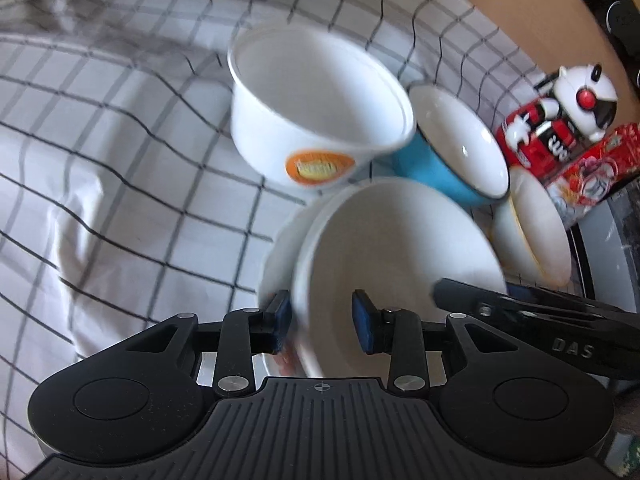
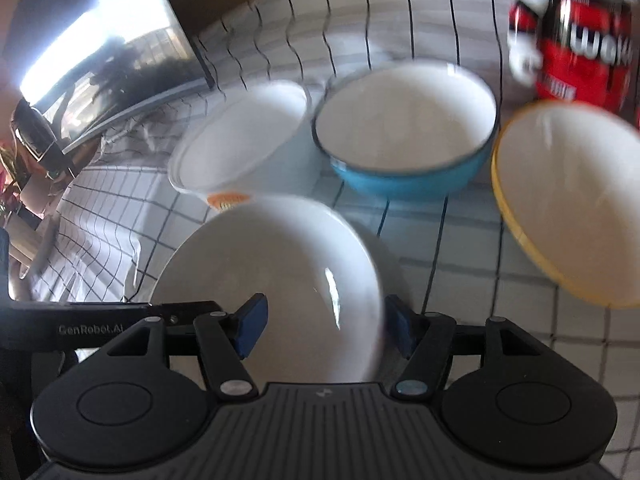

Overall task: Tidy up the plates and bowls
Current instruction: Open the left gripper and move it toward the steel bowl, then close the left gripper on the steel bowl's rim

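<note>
A plain white bowl [image 1: 396, 264] sits nearest, on the checked cloth; it also shows in the right wrist view [image 2: 276, 276]. My left gripper [image 1: 322, 322] is open, its jaws either side of the bowl's left rim. My right gripper [image 2: 326, 330] is open, its jaws either side of the bowl's right rim. Behind stand a white bowl with an orange label [image 1: 316, 108] [image 2: 244, 144], a blue bowl with a white inside [image 1: 452, 148] [image 2: 404, 128] and a yellow-rimmed white bowl [image 1: 532, 228] [image 2: 568, 200]. Both views are motion-blurred.
A checked tablecloth [image 1: 120, 160] covers the table. A red can with a white robot toy [image 1: 560, 120] [image 2: 580, 40] and a red box [image 1: 592, 176] stand at the far right. A dark framed screen [image 2: 120, 52] lies at the far left.
</note>
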